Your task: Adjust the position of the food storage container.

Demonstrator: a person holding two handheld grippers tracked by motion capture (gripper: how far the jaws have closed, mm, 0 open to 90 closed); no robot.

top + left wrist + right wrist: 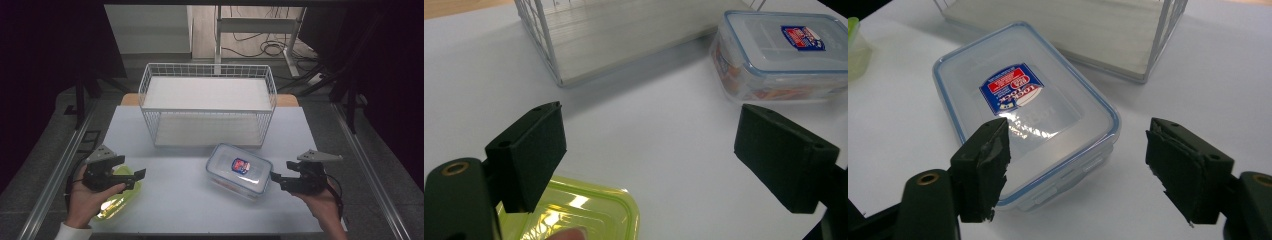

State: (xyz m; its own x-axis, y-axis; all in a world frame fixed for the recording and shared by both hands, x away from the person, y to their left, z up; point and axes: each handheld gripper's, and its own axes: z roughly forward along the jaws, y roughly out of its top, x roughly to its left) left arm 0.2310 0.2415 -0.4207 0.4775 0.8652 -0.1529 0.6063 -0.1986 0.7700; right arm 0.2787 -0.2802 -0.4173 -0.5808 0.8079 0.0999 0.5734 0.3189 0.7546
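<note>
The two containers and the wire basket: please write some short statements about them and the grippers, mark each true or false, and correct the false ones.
1. The clear container has its lid on. True.
2. The green container lies inside the wire basket. False: it lies on the table, under the left gripper.
3. The right gripper is open. True.
4. The left gripper is shut on the clear container. False: it is open and holds nothing.
5. The clear container's label is red and blue. True.

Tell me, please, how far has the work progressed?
Nothing looks done: the wire basket is empty. Both boxes sit on the table. Left tongs open over the green box; right tongs open beside the clear box. Neither box is gripped.
</note>
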